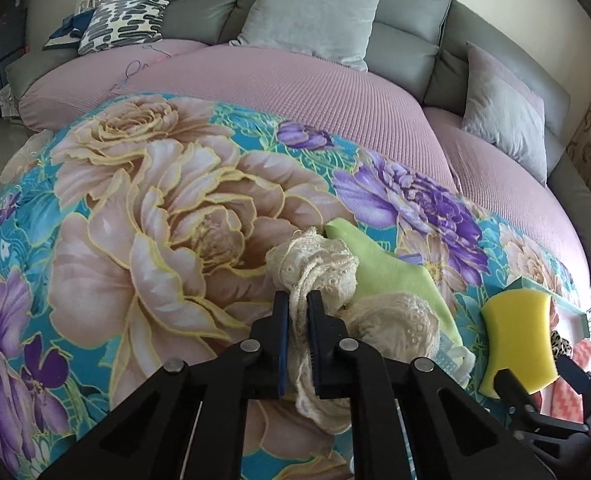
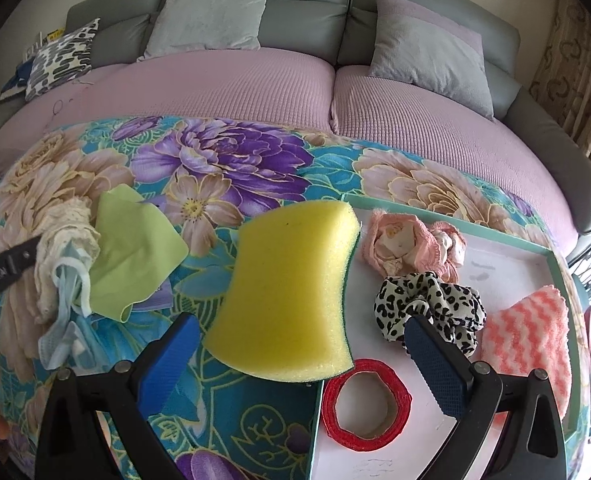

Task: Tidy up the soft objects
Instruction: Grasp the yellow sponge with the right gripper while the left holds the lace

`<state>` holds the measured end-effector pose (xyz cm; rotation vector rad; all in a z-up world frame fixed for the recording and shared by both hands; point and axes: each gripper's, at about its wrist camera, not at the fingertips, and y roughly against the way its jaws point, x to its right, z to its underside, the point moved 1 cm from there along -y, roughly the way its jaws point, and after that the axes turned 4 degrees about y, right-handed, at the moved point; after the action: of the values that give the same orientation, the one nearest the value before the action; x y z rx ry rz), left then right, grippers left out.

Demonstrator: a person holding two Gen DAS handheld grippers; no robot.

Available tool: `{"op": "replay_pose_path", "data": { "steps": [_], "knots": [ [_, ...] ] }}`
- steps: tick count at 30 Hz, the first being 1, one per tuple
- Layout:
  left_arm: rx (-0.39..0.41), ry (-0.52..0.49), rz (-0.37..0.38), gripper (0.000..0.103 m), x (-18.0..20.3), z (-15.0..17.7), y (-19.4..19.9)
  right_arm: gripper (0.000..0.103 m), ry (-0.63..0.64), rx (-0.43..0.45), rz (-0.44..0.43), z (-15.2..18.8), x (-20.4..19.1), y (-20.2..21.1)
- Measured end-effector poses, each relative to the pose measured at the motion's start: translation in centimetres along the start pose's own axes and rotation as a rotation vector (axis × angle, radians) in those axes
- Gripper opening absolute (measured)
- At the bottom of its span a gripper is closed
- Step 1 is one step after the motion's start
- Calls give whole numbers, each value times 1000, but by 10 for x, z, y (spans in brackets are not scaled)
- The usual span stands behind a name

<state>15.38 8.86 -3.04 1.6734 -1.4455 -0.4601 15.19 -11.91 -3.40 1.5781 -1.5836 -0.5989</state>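
Floral bedding spreads before a grey sofa, with a tray at three o'clock. At six o'clock the left gripper is clamped on cream lace fabric, whose trailing folds may snag the green cloth. The right gripper stands apart around a tilted yellow sponge, which may topple.

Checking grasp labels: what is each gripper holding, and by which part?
Left gripper pinches the cream lace cloth at a bunched fold. Right gripper is open, holding nothing.

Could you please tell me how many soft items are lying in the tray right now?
4: a pink lace piece at the back, a leopard scrunchie mid-tray, a striped cloth right, a red tape roll in front. The tray's right edge is cut off.
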Motion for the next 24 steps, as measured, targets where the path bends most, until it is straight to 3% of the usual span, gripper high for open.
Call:
{"op": "replay_pose_path", "data": {
  "steps": [17,22,24],
  "knots": [
    [183,87,-17,9,-28,-20,69,102,93,1,98,4,-15,-10],
    [194,96,-26,9,-31,-21,73,84,38,20,95,3,-3,-6],
    [180,96,-30,9,-30,-20,69,83,22,25,89,3,0,-4]
  ]
}}
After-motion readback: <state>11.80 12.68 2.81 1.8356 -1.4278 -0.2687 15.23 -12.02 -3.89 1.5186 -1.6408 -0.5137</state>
